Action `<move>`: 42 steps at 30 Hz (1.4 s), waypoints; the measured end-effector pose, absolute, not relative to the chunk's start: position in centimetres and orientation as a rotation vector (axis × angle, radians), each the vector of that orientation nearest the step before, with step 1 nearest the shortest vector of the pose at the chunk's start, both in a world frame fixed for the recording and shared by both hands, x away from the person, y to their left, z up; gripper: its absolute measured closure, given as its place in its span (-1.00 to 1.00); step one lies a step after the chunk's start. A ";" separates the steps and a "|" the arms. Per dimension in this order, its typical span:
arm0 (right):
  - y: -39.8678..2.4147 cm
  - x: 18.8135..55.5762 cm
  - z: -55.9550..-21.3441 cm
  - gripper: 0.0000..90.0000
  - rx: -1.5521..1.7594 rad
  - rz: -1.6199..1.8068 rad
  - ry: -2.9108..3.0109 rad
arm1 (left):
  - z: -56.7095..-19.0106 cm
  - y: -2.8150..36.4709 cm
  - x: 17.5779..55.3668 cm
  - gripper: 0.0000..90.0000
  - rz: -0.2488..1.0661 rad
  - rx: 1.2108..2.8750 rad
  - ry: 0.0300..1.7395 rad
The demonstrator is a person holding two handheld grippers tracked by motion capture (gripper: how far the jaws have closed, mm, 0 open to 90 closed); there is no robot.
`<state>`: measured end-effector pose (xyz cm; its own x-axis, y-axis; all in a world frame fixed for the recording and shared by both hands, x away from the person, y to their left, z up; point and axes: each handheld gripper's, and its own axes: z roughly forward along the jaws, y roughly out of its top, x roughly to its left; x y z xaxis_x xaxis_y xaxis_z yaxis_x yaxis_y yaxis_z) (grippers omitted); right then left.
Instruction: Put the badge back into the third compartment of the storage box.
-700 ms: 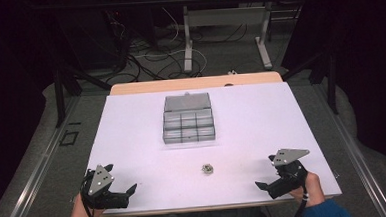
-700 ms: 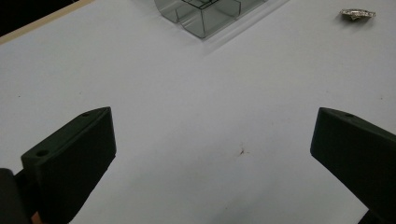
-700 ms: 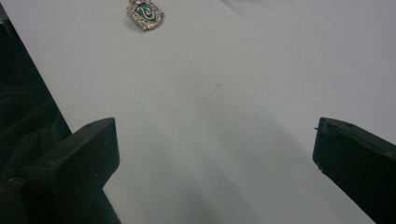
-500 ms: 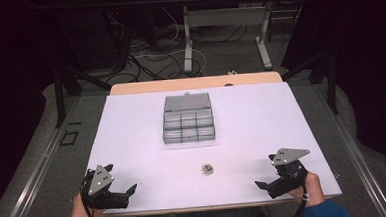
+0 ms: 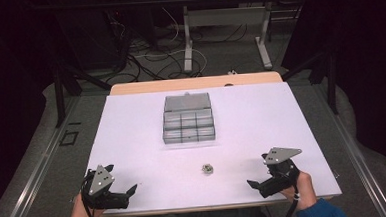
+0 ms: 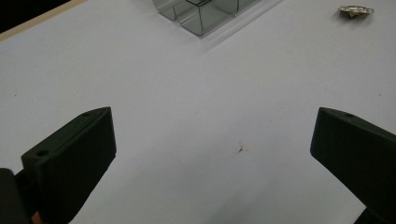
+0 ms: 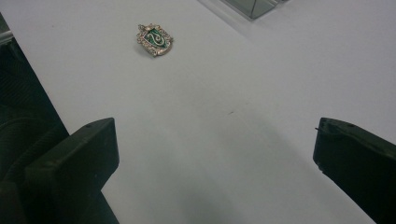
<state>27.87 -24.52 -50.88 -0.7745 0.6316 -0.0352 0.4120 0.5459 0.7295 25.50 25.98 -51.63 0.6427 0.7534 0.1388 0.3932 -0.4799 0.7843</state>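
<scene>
Nothing of the work looks done yet. The small green crest-shaped badge (image 5: 207, 168) lies flat on the white worktop (image 5: 281, 119), alone near the front edge, between the 2 grippers and well apart from the clear compartment box (image 5: 188, 125) that stands open at the middle of the worktop. From the high view its compartments look empty, though they are too small there to be sure.

The left gripper (image 5: 119, 193) rests at the front left corner with its jaws spread wide and nothing between them. The right gripper (image 5: 259, 185) sits at the front right, its jaws likewise wide and empty; in the right gripper view the badge lies ahead and to the left.

Judging by the layout, everything remains: reaching the badge, closing on it, carrying it to the box and dropping it into 1 compartment.
</scene>
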 end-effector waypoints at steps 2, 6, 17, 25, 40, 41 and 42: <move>-24.0 28.0 -51.0 -1.00 0.855 1.068 2.489 | -51.6 26.0 25.5 -0.99 0.620 2.115 0.887; -23.3 28.1 -50.9 -1.00 0.837 1.056 2.503 | -51.7 25.9 25.6 -0.99 0.619 2.116 0.888; -20.8 28.5 -51.0 -1.00 0.801 1.041 2.523 | -51.6 26.0 25.7 -0.99 0.644 2.120 0.877; -19.2 28.9 -51.1 -1.00 0.770 1.029 2.547 | -51.7 25.9 25.6 -0.99 0.612 2.121 0.888; -16.7 29.6 -51.7 -1.00 0.762 1.026 2.551 | -51.7 25.9 25.6 -0.99 0.611 2.121 0.888; -16.5 29.6 -51.8 -1.00 0.771 1.031 2.564 | -51.7 25.9 25.6 -0.99 0.610 2.124 0.886; -16.3 29.7 -51.8 -1.00 0.765 1.031 2.562 | -51.7 25.9 25.6 -0.99 0.610 2.123 0.885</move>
